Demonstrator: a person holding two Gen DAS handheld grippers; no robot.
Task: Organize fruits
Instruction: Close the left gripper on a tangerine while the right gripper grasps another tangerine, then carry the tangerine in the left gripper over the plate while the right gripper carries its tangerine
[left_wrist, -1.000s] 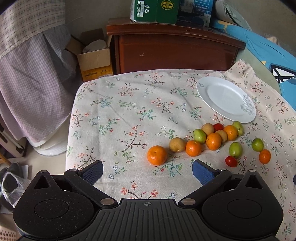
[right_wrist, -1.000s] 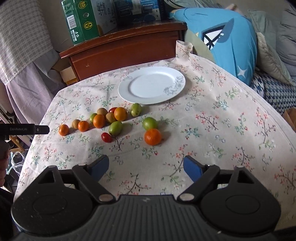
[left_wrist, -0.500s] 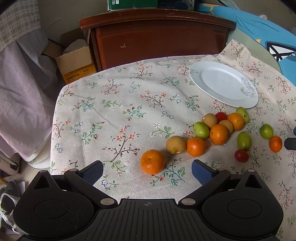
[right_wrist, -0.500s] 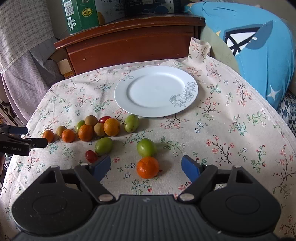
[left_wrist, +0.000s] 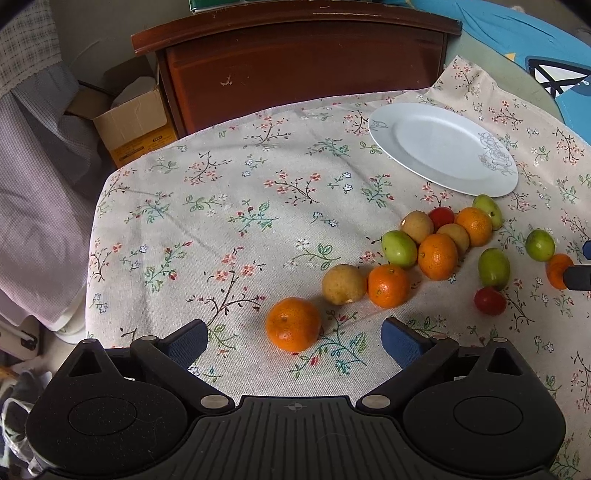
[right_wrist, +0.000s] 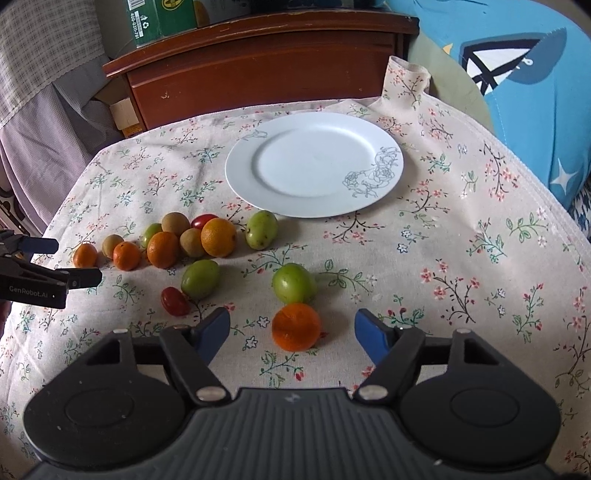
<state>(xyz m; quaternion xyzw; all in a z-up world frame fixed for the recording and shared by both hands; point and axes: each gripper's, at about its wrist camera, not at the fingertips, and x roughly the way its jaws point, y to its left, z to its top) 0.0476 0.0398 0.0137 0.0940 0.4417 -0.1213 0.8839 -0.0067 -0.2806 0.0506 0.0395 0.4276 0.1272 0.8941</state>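
Floral cloth-covered table (right_wrist: 461, 229) sat in front of a dark wooden cabinet (right_wrist: 258, 70), w/ an empty white round plate (right_wrist: 314, 166) on it. Right gripper (right_wrist: 291, 332) was closing around a small orange mandarin (right_wrist: 295, 326), not touching yet; left gripper (left_wrist: 291, 339) wide open beside another mandarin (left_wrist: 293, 324). Counted approx 5 mandarins, 4 green fruits, 3 brown, 2 red.

The left gripper (left_wrist: 291, 341) hangs over the flowered tablecloth (left_wrist: 229, 236) with its blue pads wide apart, a mandarin (left_wrist: 293, 324) lying between them untouched; beyond it a loose run of fruit leads toward the empty white plate (left_wrist: 439, 146)
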